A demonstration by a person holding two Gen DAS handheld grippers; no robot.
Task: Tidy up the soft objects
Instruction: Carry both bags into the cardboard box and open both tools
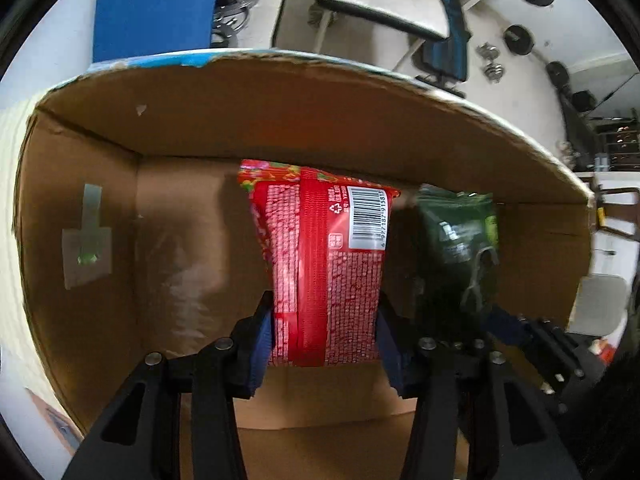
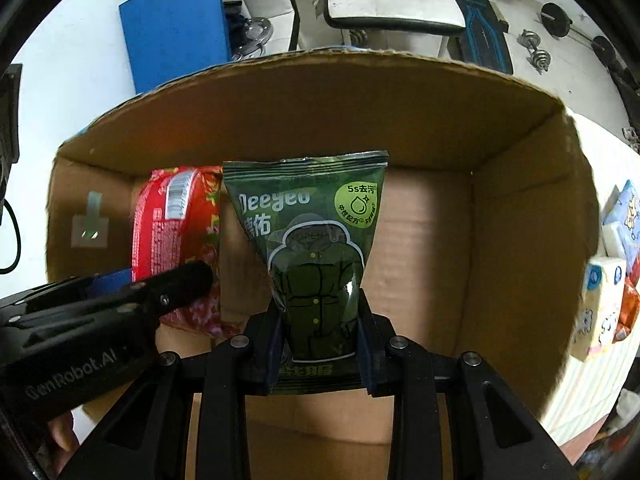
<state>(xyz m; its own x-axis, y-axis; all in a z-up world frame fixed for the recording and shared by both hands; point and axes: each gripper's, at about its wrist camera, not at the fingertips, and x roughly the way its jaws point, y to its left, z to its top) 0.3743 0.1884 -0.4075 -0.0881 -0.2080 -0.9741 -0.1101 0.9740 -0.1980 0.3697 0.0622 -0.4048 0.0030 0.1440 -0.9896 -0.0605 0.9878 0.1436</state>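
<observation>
An open cardboard box [image 1: 280,112] fills both views, and both grippers point down into it. My left gripper [image 1: 325,312] is shut on a red snack packet [image 1: 320,248] with a barcode, gripping its lower part between blue pads. My right gripper [image 2: 318,320] is shut on a dark green packet [image 2: 316,248] printed with a jacket drawing. The two packets hang side by side inside the box [image 2: 520,240], red packet [image 2: 172,220] to the left of the green one [image 1: 456,236]. The left gripper [image 2: 160,296] shows at the lower left of the right wrist view.
Several tissue packs [image 2: 600,300] lie on the striped surface right of the box. Beyond the box are a blue board [image 2: 176,24], a white chair [image 2: 392,0] and dumbbells [image 2: 536,52] on the floor. A taped label [image 1: 86,256] sticks to the box's left wall.
</observation>
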